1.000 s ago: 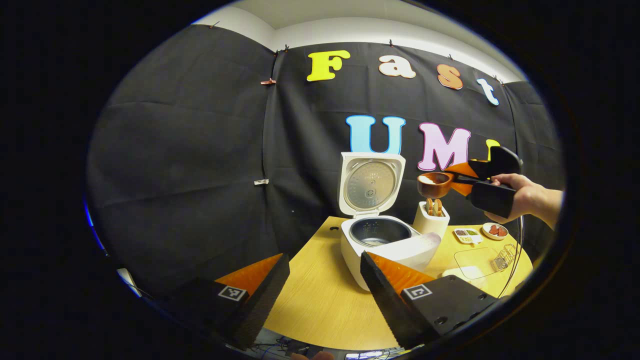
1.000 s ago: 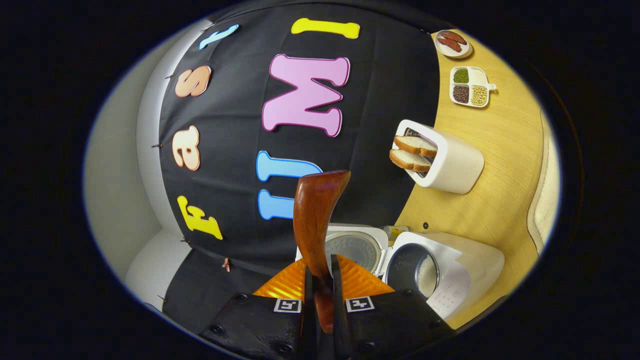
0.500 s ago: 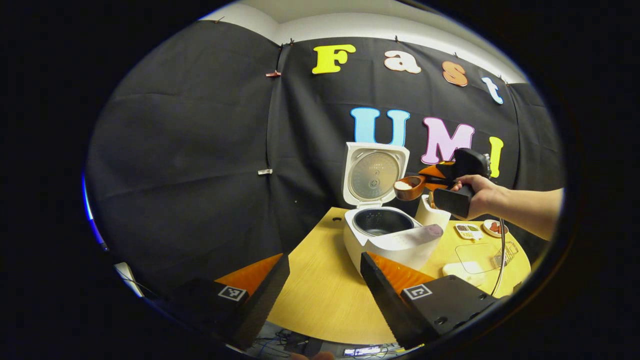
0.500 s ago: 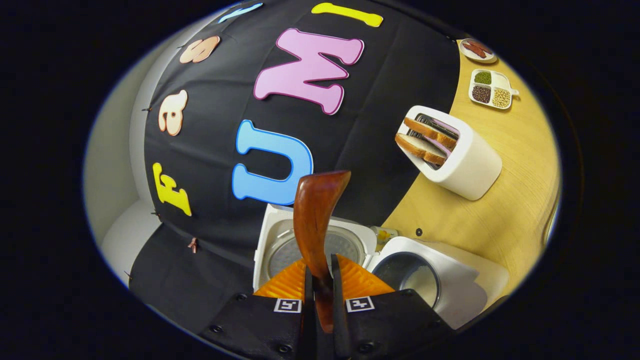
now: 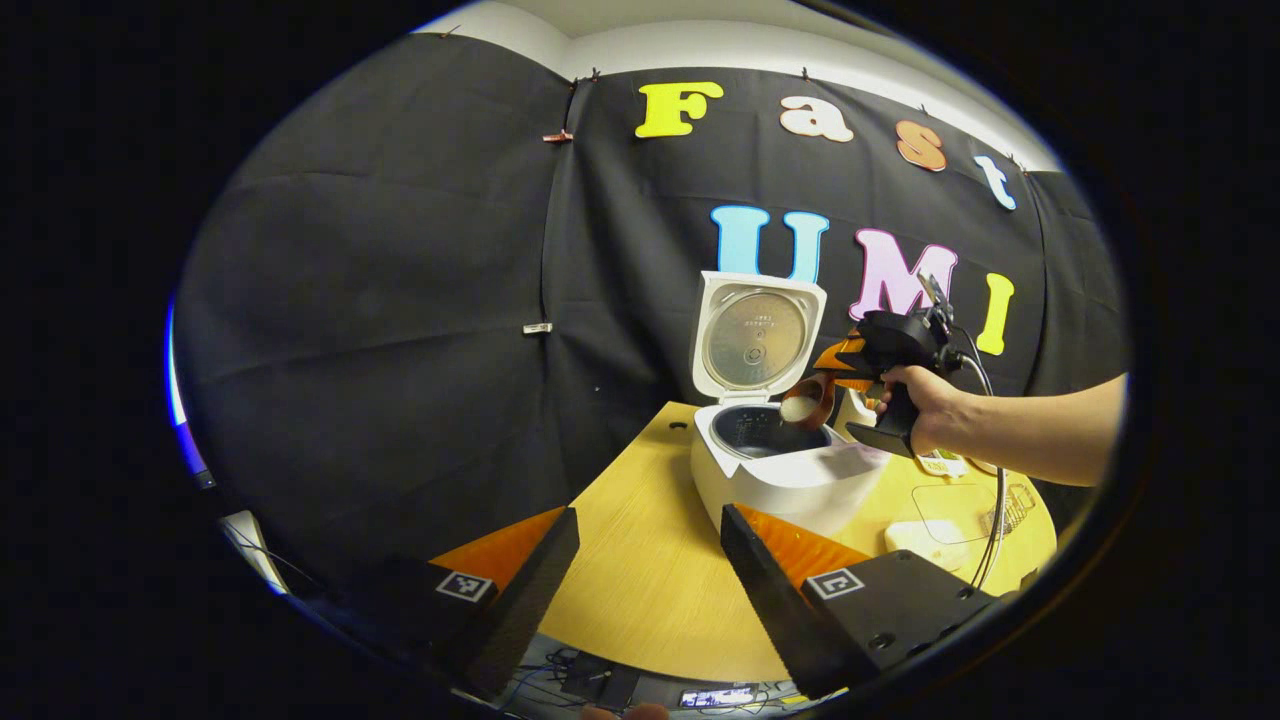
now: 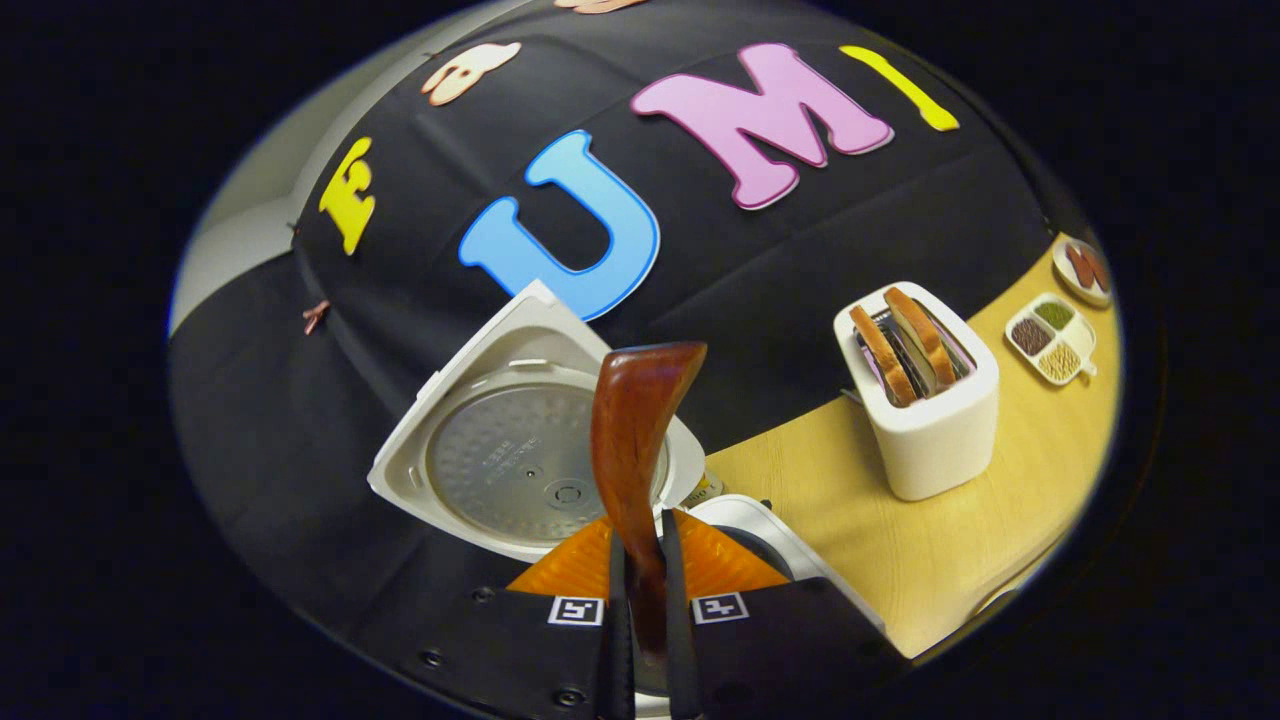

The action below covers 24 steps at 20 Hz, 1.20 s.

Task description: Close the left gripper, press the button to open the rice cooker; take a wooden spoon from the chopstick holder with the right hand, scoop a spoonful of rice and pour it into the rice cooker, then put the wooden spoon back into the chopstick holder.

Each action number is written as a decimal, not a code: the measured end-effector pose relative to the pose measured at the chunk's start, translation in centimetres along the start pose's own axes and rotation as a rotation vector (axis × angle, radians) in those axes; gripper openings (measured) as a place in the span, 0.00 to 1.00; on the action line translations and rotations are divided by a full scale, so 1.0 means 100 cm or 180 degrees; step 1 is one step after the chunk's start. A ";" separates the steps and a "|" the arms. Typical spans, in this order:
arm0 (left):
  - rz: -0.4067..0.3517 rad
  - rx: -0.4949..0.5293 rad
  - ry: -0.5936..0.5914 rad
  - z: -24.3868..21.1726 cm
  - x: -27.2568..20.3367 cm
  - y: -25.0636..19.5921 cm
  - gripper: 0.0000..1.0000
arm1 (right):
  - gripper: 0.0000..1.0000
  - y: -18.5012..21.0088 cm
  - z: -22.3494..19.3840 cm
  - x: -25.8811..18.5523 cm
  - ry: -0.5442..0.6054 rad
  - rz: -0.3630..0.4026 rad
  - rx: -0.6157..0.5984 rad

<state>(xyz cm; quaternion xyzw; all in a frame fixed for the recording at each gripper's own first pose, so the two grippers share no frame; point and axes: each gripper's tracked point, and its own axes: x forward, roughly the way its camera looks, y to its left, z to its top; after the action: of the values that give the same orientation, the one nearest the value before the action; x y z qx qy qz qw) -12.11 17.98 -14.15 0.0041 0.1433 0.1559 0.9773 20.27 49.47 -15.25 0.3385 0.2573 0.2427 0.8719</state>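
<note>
My right tool [image 6: 640,610] was clamped on the wooden spoon [image 6: 632,440], both fingers pressing its handle, which rose toward 12 o'clock in the right gripper view. In the left gripper view the right tool [image 5: 835,365], in my hand [image 5: 920,405], held the spoon's bowl tipped over the rice cooker [image 5: 790,470], white rice at its lip. Cooker lid [image 5: 757,335] stood upright, open. My left tool [image 5: 645,565] hung gaping, nothing between its fingers, low at 6 o'clock over the counter [image 5: 640,590]. Toaster [image 6: 930,400] with two bread slices stood at 3 o'clock of the cooker in the right gripper view; sectioned dish [image 6: 1050,337] beyond it.
</note>
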 end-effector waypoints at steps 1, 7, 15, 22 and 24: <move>0.0006 -0.0018 0.0013 -0.001 -0.002 0.002 0.98 | 0.18 0.002 -0.002 0.002 0.0002 0.0010 -0.0160; 0.0004 -0.0134 0.0051 -0.005 -0.013 0.003 0.98 | 0.17 0.012 -0.005 0.008 -0.0009 -0.0013 -0.1180; 0.0012 -0.0150 0.0078 -0.006 -0.017 0.000 0.96 | 0.17 0.058 -0.004 0.002 -0.0114 0.0390 -0.2566; -0.0029 -0.0184 0.0049 -0.001 -0.019 -0.006 0.96 | 0.17 0.103 -0.017 -0.021 -0.0407 0.0757 -0.3915; -0.0030 -0.0167 0.0051 -0.003 -0.022 -0.008 0.95 | 0.17 0.111 -0.019 -0.028 -0.0505 0.0812 -0.4177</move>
<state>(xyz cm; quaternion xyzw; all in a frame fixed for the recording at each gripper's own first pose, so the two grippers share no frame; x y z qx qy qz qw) -13.93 16.58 -13.83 -0.0234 0.1470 0.1550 0.9766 14.23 55.96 -7.70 -0.2169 -0.0504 0.4243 0.8777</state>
